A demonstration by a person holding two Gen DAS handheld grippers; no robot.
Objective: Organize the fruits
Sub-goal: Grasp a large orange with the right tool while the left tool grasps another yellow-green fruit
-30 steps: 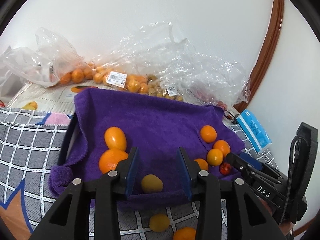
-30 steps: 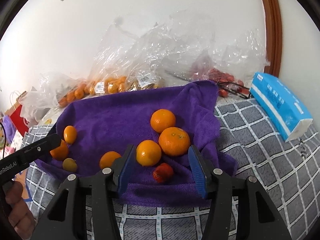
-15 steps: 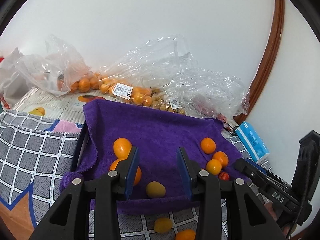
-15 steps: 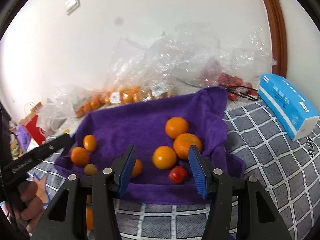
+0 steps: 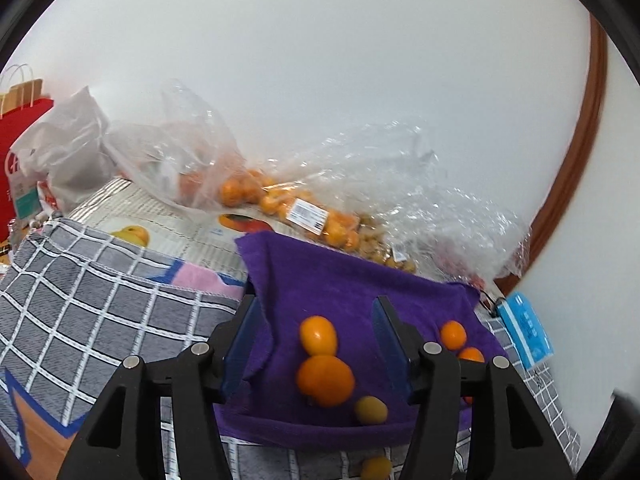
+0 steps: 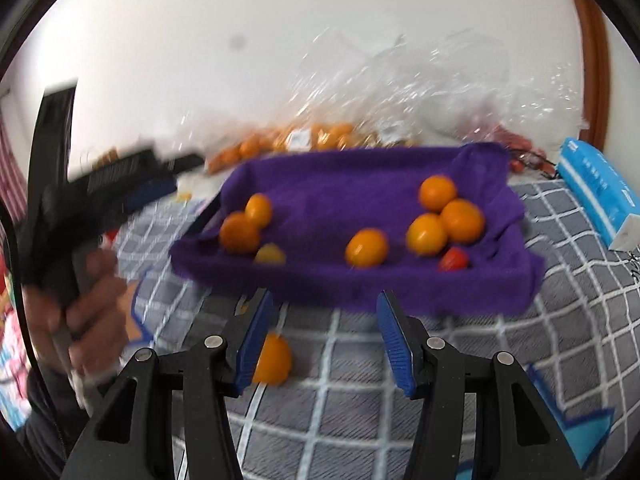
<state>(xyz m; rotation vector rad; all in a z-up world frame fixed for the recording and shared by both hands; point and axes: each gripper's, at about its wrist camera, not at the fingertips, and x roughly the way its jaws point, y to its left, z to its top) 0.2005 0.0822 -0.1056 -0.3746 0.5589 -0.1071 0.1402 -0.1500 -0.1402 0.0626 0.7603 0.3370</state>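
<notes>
— Purple towel first, since it is the biggest thing here: it lines a tray on the checked cloth, and most of the fruit already sits on it. One orange lies off the towel on the cloth, just beside our right gripper's left finger. We judge that stray to be the step in hand.

— Agreed. Our right gripper is spread wide with nothing between its fingers, so we should shift it left until the orange sits midway, then close gently; a round fruit on soft cloth will likely roll if one finger nudges it first.

— And the left gripper?

— Also released and holding nothing, hovering over the towel's left end with two oranges seen between its fingers. The right-wrist view shows our hand on its handle.

— From the left-wrist view a small yellowish fruit rests near the towel's front edge, and another lies on the cloth below it.

— That lower one is cut off by the frame edge, so we cannot name it. What else is unclear?

— The right-wrist view is smeared by motion, so the small red fruit could be a tomato or a strawberry; we cannot tell. The tray under the towel is almost wholly covered. The clear bags at the back hide much of their contents behind glare.
</notes>
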